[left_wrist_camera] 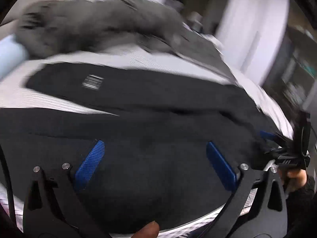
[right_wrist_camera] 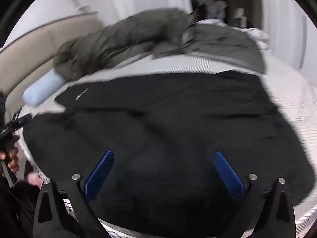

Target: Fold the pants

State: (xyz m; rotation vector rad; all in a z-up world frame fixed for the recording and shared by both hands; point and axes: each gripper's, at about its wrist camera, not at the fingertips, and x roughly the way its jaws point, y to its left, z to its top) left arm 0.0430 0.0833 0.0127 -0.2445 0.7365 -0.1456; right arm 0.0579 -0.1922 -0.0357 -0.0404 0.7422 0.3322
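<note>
Left wrist view: both tongs, left tongs (left_wrist_camera: 155, 159) and right tongs (right_wrist_camera: 164, 171), gaping empty above dark pants (right_wrist_camera: 158, 119) on bed (right_wrist_camera: 287, 99), between folds; next, regripping an edge.

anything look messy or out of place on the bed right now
The black pants lie spread but rumpled, with creases across the middle. Behind them a grey-green jacket sits heaped and unfolded, partly covering a pale blue roll. Both views are blurred, so finer detail can't be told.
</note>
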